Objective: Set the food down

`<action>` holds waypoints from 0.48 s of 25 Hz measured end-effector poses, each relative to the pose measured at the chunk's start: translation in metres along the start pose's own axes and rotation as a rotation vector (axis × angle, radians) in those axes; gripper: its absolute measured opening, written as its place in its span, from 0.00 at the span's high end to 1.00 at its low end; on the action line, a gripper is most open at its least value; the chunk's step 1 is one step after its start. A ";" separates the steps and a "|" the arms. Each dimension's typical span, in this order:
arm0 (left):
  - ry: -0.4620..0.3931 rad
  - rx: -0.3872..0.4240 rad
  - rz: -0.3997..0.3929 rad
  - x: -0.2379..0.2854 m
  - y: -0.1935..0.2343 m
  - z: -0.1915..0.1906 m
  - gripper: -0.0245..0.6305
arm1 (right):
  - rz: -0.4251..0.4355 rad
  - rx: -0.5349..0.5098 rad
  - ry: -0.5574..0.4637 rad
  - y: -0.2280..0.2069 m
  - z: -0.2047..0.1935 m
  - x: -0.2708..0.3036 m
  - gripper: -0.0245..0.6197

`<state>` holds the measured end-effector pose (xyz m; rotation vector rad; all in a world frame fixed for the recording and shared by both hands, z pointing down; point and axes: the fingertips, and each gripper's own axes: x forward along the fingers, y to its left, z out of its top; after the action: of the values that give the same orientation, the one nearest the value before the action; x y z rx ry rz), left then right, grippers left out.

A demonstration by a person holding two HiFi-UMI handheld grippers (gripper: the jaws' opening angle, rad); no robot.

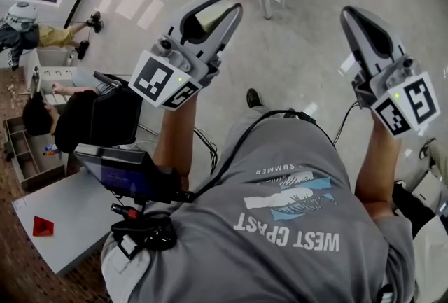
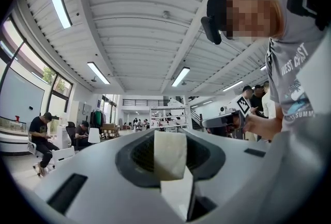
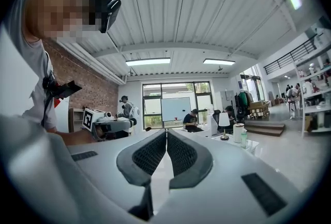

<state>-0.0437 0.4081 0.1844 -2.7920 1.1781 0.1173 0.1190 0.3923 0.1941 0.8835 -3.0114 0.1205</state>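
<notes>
food in the left gripper

the left gripper [image 1: 231, 4] clamps a pale food block [image 2: 170, 154] between its jaws (in the air, over the floor [image 1: 294, 50]). the right gripper [image 3: 166, 134] is closed, jaws touching, nothing between them.

Food [image 2: 170, 153]: pale cream block, clamped, held up in the air
Smooth off-white rectangular slab with flat faces and squared edges, sitting lengthwise between the jaws of the left gripper [image 1: 231, 3], which press on its two sides; it rests on no surface
</notes>
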 end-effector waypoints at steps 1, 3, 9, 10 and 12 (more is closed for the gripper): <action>-0.003 0.001 -0.011 0.000 0.000 0.000 0.81 | -0.009 -0.002 0.000 0.002 0.000 -0.001 0.95; -0.009 -0.001 -0.026 0.003 0.008 0.000 0.81 | -0.025 -0.006 0.002 0.000 -0.001 0.005 0.95; -0.017 -0.003 -0.079 0.008 0.073 -0.005 0.81 | -0.084 -0.011 -0.009 -0.014 0.006 0.064 0.95; -0.021 -0.005 -0.089 0.009 0.080 -0.004 0.81 | -0.093 -0.014 -0.008 -0.015 0.008 0.071 0.95; -0.026 -0.008 -0.110 0.009 0.093 -0.004 0.81 | -0.112 -0.017 -0.006 -0.016 0.008 0.083 0.95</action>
<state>-0.1042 0.3367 0.1807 -2.8452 1.0181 0.1492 0.0582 0.3336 0.1888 1.0504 -2.9548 0.0926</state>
